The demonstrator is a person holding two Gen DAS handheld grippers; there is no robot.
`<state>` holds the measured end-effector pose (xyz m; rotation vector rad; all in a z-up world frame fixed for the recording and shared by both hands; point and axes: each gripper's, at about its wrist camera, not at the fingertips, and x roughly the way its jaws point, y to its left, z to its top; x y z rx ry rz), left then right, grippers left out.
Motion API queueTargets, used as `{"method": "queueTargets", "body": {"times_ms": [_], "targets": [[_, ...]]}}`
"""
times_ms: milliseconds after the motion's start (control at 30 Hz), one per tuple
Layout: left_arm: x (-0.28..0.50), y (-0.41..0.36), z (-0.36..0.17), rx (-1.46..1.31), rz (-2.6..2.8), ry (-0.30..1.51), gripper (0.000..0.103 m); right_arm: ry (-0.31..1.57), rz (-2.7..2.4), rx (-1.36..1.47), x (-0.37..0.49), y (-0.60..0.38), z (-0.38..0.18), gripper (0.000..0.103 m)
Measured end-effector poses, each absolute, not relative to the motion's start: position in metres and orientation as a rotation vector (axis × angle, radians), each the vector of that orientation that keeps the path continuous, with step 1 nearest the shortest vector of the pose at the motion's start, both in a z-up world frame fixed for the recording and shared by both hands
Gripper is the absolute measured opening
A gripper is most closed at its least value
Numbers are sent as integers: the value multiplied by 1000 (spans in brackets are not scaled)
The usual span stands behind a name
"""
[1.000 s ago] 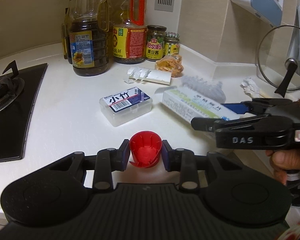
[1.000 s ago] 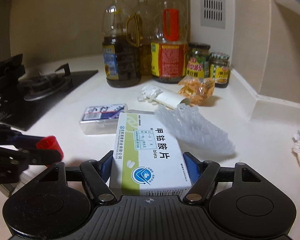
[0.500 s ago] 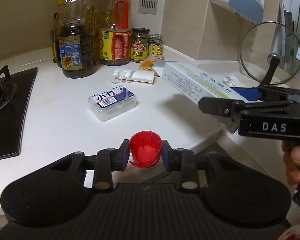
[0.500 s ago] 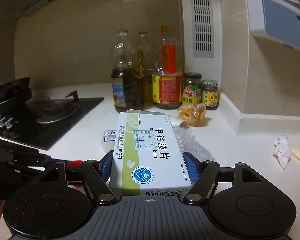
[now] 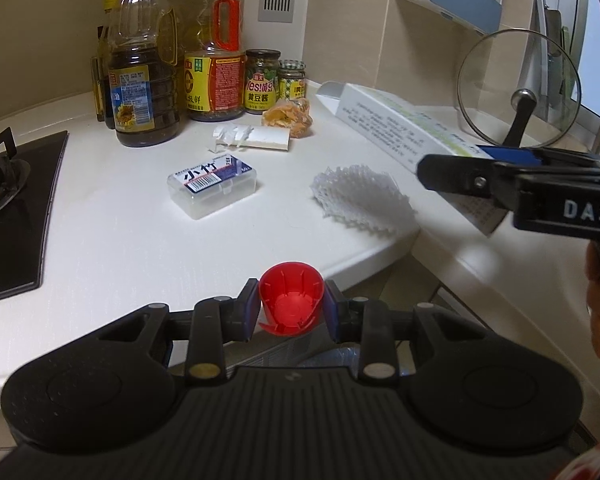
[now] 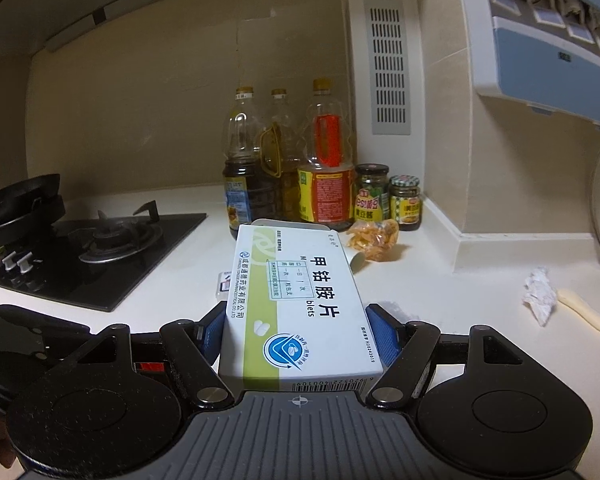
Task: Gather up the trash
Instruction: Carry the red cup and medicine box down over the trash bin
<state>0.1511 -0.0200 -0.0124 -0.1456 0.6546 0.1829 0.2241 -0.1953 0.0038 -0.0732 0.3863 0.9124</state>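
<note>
a red cap (image 5: 291,303) is pinched in the left gripper (image 5: 291,310) fingers, a medicine box (image 6: 296,308) clamped in the right gripper (image 6: 296,336); both grips should be kept firm until the bin is reached.

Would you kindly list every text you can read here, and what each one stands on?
"DAS": side of the right hand-held gripper.
"小竹": clear plastic case.
"甲钴胺片" and "blets": medicine box.
"黄豆酱": label of the taller jar.
Bottle labels, the box's fine print and the smaller jar's label: too small or blurred to read.

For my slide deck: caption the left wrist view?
Left hand-held gripper holds a red cap; right hand-held gripper lifts a medicine box.
</note>
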Motion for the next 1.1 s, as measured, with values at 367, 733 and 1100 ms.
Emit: {"method": "queueTargets", "body": {"times_ms": [367, 733, 1100], "targets": [[134, -36, -25, -131, 132, 691, 30, 439, 847, -55, 168, -237, -15, 71], [132, -53, -53, -118, 71, 764, 30, 516, 796, -60, 139, -253, -49, 71], [140, -56, -73, -112, 47, 808, 30, 542, 761, -41, 137, -263, -71, 71]]}}
